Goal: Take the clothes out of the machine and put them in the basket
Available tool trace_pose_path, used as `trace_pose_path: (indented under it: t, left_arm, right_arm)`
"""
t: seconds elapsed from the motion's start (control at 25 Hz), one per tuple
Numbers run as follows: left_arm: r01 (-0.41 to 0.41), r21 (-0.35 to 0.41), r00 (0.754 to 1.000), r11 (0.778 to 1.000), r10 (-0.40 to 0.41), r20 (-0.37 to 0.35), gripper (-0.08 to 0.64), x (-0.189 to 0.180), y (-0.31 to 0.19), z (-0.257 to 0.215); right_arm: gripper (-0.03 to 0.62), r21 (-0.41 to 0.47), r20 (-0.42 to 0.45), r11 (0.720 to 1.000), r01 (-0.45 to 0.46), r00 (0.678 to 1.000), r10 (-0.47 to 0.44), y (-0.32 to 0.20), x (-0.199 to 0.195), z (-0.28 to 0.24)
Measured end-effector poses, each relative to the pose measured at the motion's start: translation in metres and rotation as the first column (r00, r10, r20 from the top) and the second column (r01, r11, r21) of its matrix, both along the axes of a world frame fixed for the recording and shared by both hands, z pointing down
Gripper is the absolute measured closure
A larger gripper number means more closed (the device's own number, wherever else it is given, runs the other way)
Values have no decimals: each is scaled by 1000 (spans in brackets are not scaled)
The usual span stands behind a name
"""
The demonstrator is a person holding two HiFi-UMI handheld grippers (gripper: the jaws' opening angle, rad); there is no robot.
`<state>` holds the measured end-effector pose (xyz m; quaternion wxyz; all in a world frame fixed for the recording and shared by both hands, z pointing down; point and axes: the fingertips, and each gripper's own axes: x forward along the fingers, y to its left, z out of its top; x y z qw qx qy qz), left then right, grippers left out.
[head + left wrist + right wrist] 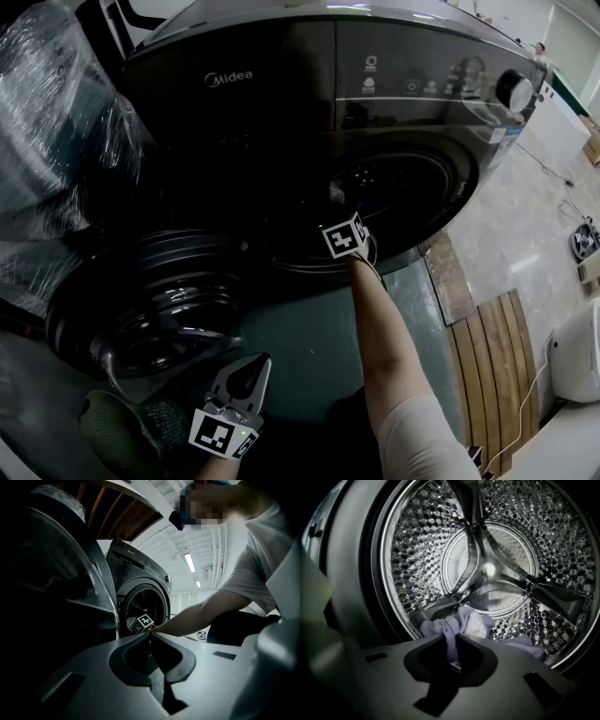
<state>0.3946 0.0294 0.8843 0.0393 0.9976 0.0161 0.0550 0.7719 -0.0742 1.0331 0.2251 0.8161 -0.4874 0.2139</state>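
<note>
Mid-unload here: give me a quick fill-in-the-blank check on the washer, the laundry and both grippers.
1. The right gripper is shut on the pale garment, which lies at the ____ of the drum.
2. The washing machine's door stands ____.
3. The left gripper, jaws together, holds ____.
4. The badge on the machine's front panel reads ____.

Missing words: bottom; open; nothing; Midea.
</note>
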Motion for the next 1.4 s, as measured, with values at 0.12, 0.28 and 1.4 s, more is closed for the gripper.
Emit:
trace_pose_path:
  t: [0.12, 0.28, 1.4]
  left_arm:
    - [0, 1, 1000, 1000, 0, 3, 538, -1, 0, 0]
    - [2, 2, 1000, 1000, -2, -1, 538, -3, -1, 0]
    - [-61, -38, 997, 997, 59, -51, 538, -71, -20, -24]
  right_arm:
    - [543, -13, -7, 1000, 0, 1000, 0, 1, 0, 1]
    - [554, -19, -26, 1000, -2, 1000, 1, 1, 0, -1]
    - [557, 94, -62, 968, -234, 969, 240, 50, -31, -59]
